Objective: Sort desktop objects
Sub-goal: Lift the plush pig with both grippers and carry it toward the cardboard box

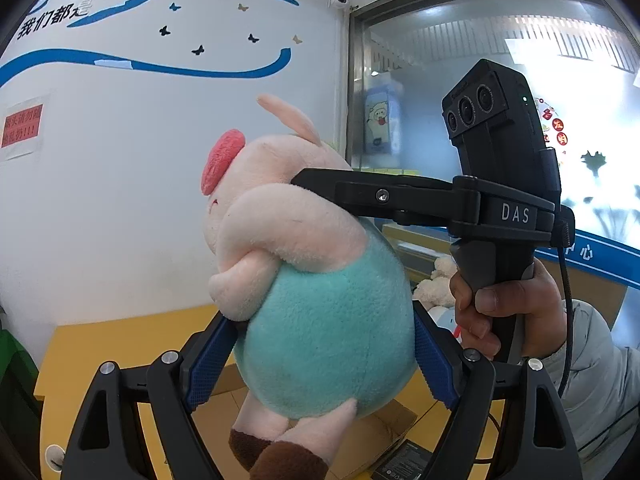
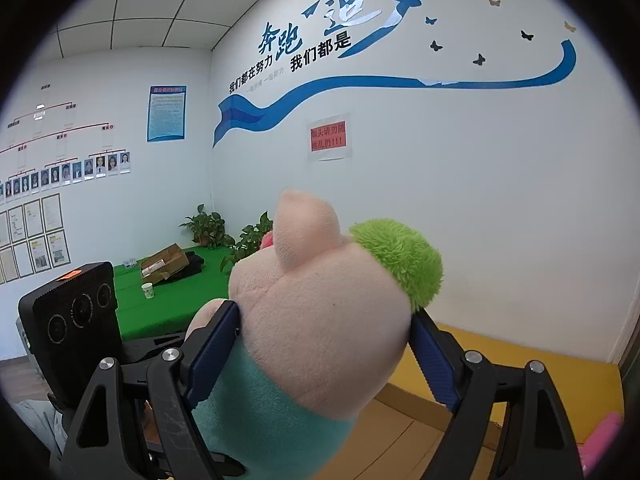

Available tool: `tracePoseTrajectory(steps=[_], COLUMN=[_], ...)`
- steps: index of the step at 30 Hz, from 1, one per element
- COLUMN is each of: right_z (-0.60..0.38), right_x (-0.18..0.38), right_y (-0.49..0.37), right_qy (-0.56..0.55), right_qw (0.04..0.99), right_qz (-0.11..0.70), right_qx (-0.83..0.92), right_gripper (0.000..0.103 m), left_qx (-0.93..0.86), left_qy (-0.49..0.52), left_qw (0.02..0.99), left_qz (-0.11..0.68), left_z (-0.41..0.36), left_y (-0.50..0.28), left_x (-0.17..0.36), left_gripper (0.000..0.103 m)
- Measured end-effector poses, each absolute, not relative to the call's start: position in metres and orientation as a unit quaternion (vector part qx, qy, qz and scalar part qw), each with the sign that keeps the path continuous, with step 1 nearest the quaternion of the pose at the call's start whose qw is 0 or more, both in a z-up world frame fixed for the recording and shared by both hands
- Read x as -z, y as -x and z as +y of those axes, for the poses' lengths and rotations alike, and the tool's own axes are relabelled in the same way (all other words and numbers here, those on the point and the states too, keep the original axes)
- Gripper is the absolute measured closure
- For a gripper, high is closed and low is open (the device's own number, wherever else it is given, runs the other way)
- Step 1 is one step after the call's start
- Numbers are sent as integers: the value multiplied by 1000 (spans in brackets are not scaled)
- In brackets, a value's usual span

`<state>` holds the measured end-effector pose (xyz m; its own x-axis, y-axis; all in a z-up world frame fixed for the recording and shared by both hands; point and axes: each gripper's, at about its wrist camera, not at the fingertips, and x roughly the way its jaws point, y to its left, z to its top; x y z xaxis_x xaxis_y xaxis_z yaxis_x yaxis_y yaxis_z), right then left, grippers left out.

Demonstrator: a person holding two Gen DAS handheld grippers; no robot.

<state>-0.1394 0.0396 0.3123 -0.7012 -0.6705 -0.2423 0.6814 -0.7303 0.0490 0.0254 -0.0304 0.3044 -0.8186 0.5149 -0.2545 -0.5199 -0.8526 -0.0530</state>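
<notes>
Plush pig point(image 1: 320, 312) clamped by both: left gripper point(image 1: 320, 356) on belly, right gripper point(image 2: 324, 356), marked "DAS", on head.

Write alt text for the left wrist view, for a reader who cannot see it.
A plush pig with a teal belly is clamped at the body between the left gripper's blue-padded fingers, held up before a white wall. The right gripper, held in the person's hand, grips the pig's head from the right.
</notes>
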Motion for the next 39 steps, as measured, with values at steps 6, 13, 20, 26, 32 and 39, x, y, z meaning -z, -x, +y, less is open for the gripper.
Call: tracePoseTrajectory(steps=[6, 13, 20, 26, 32, 39], right_z=[27, 8, -8, -18, -27, -21], right_x=[-290, -246, -185, -132, -93, -23], right_y=[183, 245, 301, 338, 366, 409], right_qy=[-146, -187, -242, -272, -298, -376], right_qw=[381, 396, 399, 410, 408, 371], right_qz=[13, 10, -9, -33, -54, -104], right_qx=[913, 899, 884, 870, 861, 843], right_gripper=[20, 20, 20, 20, 20, 18], left_qx=[-955, -948, -932, -916, -901, -864], left_qy=[158, 208, 283, 340, 382, 466], left_qw=[252, 238, 220, 201, 180, 160], left_qz=[-3, -33, -57, -74, -94, -106], left_z=[-55, -85, -109, -128, -146, -152], left_y=[5, 62, 109, 141, 166, 202], left_x=[-279, -232, -169, -121, -79, -13], left_gripper=[21, 21, 21, 21, 21, 21])
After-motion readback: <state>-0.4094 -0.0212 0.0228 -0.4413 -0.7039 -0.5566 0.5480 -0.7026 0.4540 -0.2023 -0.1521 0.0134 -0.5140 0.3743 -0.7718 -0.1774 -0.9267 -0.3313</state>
